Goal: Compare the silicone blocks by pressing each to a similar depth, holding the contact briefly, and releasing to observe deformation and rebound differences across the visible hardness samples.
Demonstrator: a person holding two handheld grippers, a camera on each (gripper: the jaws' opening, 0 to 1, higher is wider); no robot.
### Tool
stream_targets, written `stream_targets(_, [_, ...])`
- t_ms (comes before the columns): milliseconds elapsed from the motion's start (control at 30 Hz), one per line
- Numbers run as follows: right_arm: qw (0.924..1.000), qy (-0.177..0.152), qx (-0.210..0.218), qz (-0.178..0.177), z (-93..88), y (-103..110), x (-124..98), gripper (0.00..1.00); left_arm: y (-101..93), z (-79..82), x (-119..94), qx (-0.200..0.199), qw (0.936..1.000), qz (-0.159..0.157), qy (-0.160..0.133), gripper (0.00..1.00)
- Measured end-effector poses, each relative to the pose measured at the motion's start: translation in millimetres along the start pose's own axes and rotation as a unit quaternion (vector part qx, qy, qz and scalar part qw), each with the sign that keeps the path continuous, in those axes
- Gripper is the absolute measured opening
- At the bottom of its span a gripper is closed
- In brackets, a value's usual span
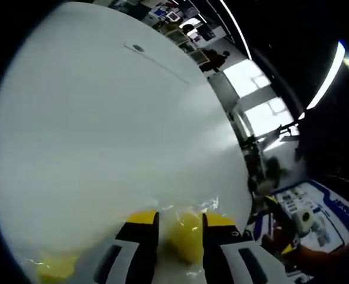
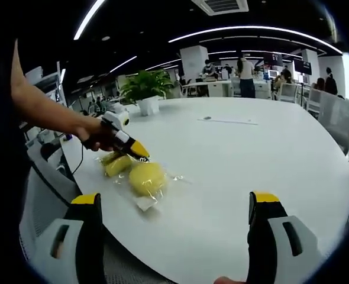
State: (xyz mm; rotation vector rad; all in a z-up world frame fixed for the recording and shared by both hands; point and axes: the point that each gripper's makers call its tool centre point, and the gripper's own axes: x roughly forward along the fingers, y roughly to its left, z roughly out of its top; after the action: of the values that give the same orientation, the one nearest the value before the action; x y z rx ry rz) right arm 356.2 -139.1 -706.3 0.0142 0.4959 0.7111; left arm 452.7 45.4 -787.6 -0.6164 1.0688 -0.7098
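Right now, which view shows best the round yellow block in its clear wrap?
The right gripper view: the round yellow block lies whole on the white table. The left gripper view shows it blurred between the left tongs.

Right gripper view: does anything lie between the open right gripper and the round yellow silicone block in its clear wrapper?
Nothing visible does. Only bare white table lies between the right gripper and the round yellow silicone block.

Table: you have a broad white round top (image 2: 263, 177) across the frame's middle.
Plant: your upper left shows a leafy potted plant (image 2: 144, 89).
Ceiling: you see strip lights (image 2: 245, 32) overhead.
People: some stand (image 2: 245, 74) at top right.
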Motion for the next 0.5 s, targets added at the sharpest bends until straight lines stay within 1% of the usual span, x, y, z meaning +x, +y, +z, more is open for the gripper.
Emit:
stream_targets(67, [1.0,-0.002,0.003,-0.002,0.1,-0.8,-0.4,0.97,6.6,-0.7,2.1,0.031,0.9994,0.018,0.0,0.22])
stream_targets(100, [1.0,-0.003,0.004,-0.005,0.3,-1.5,-0.6,0.97,9.7,-3.4,3.8,0.043,0.9987,0.028,0.007,0.19])
stream_targets(133, [0.9999,-0.006,0.006,-0.007,2.0,-1.7,-1.1,0.97,10.3,-4.4,4.2,0.052,0.9981,0.03,0.01,0.17])
stream_targets(167, [0.9999,-0.007,0.009,-0.008,2.7,-1.7,-1.3,0.97,7.9,-1.9,6.9,0.053,0.9983,0.025,0.002,0.19])
stream_targets(300, [0.9999,-0.007,0.008,-0.01,2.2,-2.3,-1.9,0.97,13.0,-0.7,8.3,0.04,0.9985,0.037,0.003,0.19])
stream_targets(333, [0.9999,-0.007,0.009,-0.009,2.0,-2.4,-2.0,0.97,14.3,0.0,8.2,0.036,0.9986,0.04,0.002,0.17])
stream_targets(367, [0.9999,-0.007,0.01,-0.01,1.9,-2.8,-2.1,0.97,15.2,0.7,7.9,0.035,0.9985,0.042,0.0,0.13])
stream_targets(467, [0.9999,-0.008,0.01,-0.011,1.7,-4.1,-2.3,0.97,12.5,0.5,7.6,0.017,0.9994,0.03,-0.003,0.08])
stream_targets(500, [0.9998,-0.008,0.01,-0.012,1.7,-4.2,-2.2,0.97,12.1,1.0,7.9,0.011,0.9997,0.022,-0.002,0.08])
